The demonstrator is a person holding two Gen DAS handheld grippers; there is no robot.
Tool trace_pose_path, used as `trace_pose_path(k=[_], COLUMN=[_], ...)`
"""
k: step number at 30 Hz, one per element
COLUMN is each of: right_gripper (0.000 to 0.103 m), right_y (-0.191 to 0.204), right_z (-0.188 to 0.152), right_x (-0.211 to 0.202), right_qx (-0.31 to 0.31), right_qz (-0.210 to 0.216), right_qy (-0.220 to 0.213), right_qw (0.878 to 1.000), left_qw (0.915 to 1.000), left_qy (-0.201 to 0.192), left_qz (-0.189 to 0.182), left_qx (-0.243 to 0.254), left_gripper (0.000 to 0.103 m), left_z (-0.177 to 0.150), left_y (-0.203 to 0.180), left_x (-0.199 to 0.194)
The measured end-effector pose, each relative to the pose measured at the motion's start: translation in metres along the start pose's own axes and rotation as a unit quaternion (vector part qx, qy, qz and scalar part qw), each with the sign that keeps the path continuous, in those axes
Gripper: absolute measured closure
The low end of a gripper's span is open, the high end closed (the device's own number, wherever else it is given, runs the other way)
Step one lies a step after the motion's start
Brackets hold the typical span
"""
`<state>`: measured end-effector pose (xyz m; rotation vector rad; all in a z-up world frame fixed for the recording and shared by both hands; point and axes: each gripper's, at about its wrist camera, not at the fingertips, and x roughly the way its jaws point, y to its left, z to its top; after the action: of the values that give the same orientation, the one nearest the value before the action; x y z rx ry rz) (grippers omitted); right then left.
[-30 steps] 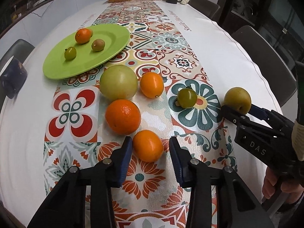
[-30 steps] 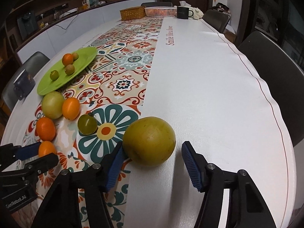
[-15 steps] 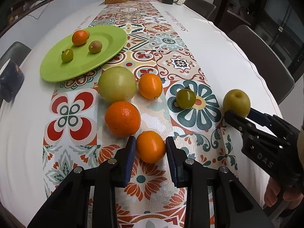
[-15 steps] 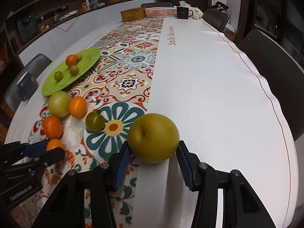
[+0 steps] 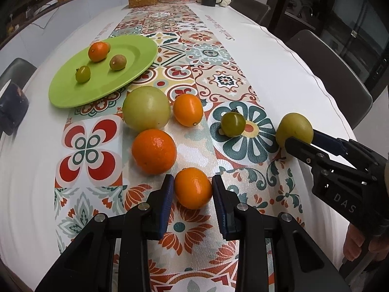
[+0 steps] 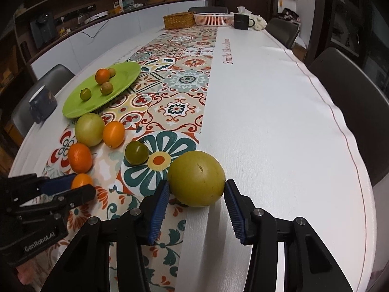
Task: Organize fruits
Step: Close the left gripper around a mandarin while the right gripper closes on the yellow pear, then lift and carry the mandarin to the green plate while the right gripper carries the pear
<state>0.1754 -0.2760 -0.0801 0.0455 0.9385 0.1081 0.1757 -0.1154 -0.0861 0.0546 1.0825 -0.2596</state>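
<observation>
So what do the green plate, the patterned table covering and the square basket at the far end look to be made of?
Round lime-green plate: smooth and glossy, likely glazed ceramic or melamine; the soft sheen cannot settle which.
Tile-patterned table covering: probably wipeable vinyl or oilcloth, given its fine pebbled texture and shiny glare.
Square tan basket: woven wicker or rattan, going by the visible weave; it is too distant to be sure.

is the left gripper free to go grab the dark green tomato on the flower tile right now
Probably not yet. The left gripper has its fingers around a small orange. The green tomato sits uncovered ahead and to the right, so the path looks open once that orange is dealt with.
</observation>
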Motion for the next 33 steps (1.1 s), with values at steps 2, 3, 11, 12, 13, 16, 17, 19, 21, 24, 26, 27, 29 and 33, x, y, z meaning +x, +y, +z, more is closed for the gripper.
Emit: trace_pose_path(k=[2, 3, 11, 12, 13, 16, 17, 19, 21, 24, 26, 27, 29, 33], right_gripper=[0.056, 0.057, 0.058, 0.058, 0.058, 0.058, 0.058, 0.057, 0.056, 0.054, 0.052, 0.051, 0.051, 0.052], right_y=[0.000, 0.000, 0.006, 0.007, 0.006, 0.008, 0.009, 0.012, 0.012, 0.012, 0.012, 0.011, 0.008, 0.007], right_z=[-0.003, -0.004, -0.011, -0.012, -0.012, -0.015, -0.016, -0.016, -0.015, -0.012, -0.010, -0.010, -0.006, 0.000], right_x=[-0.002, -0.003, -0.014, -0.015, -0.015, -0.016, -0.015, -0.015, -0.014, -0.011, -0.005, -0.002, 0.002, 0.006], right_qx=[0.000, 0.002, 0.003, 0.003, 0.004, 0.004, 0.001, -0.005, -0.006, -0.005, -0.005, -0.004, 0.001, 0.003], right_qz=[0.000, 0.001, 0.009, 0.010, 0.010, 0.020, 0.019, 0.015, 0.013, 0.013, 0.006, 0.005, 0.011, 0.010], right_qy=[-0.003, -0.004, -0.011, -0.011, -0.009, 0.002, 0.008, 0.007, 0.008, 0.012, 0.018, 0.019, 0.016, 0.011], right_qw=[1.000, 1.000, 1.000, 1.000, 1.000, 1.000, 1.000, 1.000, 1.000, 1.000, 1.000, 1.000, 1.000, 1.000], left_qw=[1.0000, 1.0000, 0.9995, 0.9994, 0.9993, 0.9992, 0.9992, 0.9992, 0.9993, 0.9993, 0.9993, 0.9993, 0.9993, 0.9993], left_qy=[-0.005, -0.007, -0.022, -0.024, -0.025, -0.028, -0.028, -0.028, -0.027, -0.029, -0.031, -0.031, -0.032, -0.033], left_qz=[0.001, 0.001, -0.004, -0.004, -0.005, -0.011, -0.012, -0.013, -0.012, -0.012, -0.012, -0.011, -0.011, -0.008], left_qx=[0.005, 0.007, 0.022, 0.024, 0.025, 0.026, 0.026, 0.025, 0.023, 0.020, 0.019, 0.019, 0.019, 0.019], left_gripper=[0.071, 0.071, 0.071, 0.071, 0.071, 0.071, 0.071, 0.071, 0.071, 0.071, 0.071, 0.071, 0.071, 0.071], left_z=[0.000, 0.001, 0.002, 0.002, 0.003, 0.002, 0.002, 0.002, 0.002, 0.002, 0.003, 0.003, 0.003, 0.005], left_y=[-0.001, -0.002, -0.007, -0.008, -0.008, -0.009, -0.009, -0.008, -0.009, -0.008, -0.006, -0.005, -0.003, -0.001], left_x=[-0.002, -0.004, -0.014, -0.015, -0.017, -0.019, -0.019, -0.020, -0.020, -0.022, -0.022, -0.022, -0.023, -0.022])
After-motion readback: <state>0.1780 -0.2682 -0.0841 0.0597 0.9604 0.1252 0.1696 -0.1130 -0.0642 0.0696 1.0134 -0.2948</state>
